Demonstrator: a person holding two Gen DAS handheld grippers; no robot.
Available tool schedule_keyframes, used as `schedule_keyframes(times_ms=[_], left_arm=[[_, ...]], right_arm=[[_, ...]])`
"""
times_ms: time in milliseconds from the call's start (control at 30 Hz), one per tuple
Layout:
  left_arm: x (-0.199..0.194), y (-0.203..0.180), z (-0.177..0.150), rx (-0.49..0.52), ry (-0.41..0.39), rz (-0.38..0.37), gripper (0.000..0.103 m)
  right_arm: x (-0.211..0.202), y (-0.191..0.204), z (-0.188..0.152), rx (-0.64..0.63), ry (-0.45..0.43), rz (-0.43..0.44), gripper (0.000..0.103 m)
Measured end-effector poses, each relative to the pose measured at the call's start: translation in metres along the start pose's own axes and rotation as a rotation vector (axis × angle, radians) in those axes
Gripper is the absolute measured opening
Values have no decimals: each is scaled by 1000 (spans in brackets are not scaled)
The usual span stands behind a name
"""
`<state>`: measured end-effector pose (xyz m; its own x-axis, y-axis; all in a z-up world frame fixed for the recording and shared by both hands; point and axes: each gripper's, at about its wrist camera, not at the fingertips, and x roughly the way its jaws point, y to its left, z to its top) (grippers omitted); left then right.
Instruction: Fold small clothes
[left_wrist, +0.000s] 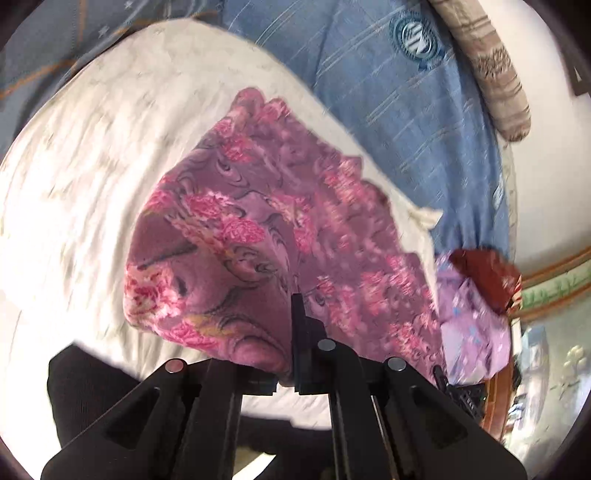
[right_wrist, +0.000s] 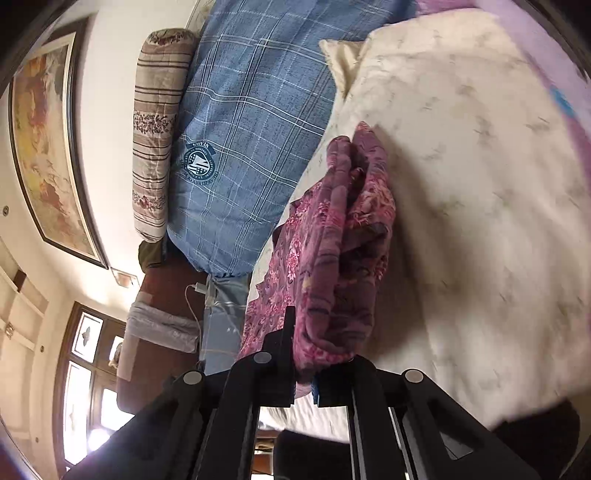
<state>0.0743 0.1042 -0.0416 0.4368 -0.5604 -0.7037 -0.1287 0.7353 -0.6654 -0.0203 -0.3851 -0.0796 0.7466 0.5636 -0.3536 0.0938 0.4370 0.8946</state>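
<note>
Floral purple garment (left_wrist: 258, 229) is held lifted over the cream sheet (left_wrist: 81, 177) on the bed, partly draped. Left tongs (left_wrist: 297, 314) are closed on one fabric edge; right tongs (right_wrist: 295, 332) are closed on a bunched edge of the same garment (right_wrist: 343, 236). Judged step: carrying the held edge across for a fold. To be done well, both grips should be kept level and the cloth taut — no sagging between them (slack would crease the fold) — then laid edge to edge before release.

Bed with blue checked cover (right_wrist: 236, 122), striped bolster (right_wrist: 155, 129), framed picture (right_wrist: 44, 140) on pale wall, bright window (right_wrist: 85, 387).
</note>
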Motion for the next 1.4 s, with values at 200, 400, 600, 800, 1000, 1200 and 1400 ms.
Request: schedule_keyframes(times_ms=[200, 400, 600, 800, 1000, 1200, 1400], left_arm=[[25, 44, -11, -139, 184, 19, 5], [-37, 23, -12, 100, 141, -52, 32], [-88, -1, 48, 205, -111, -9, 81], [-30, -5, 139, 116, -65, 19, 81], [36, 5, 182, 31, 28, 65, 81], [85, 1, 175, 77, 160, 44, 80], [73, -21, 169, 134, 102, 23, 8]], right_arm=[[2, -44, -12, 76, 48, -183, 13], [-23, 0, 3, -111, -45, -315, 32], [-21, 55, 45, -277, -139, -339, 55], [61, 84, 92, -387, -75, -369, 64], [124, 77, 124, -403, -10, -432, 64], [159, 64, 130, -461, 51, -503, 48], [144, 78, 131, -518, 8, -465, 3]])
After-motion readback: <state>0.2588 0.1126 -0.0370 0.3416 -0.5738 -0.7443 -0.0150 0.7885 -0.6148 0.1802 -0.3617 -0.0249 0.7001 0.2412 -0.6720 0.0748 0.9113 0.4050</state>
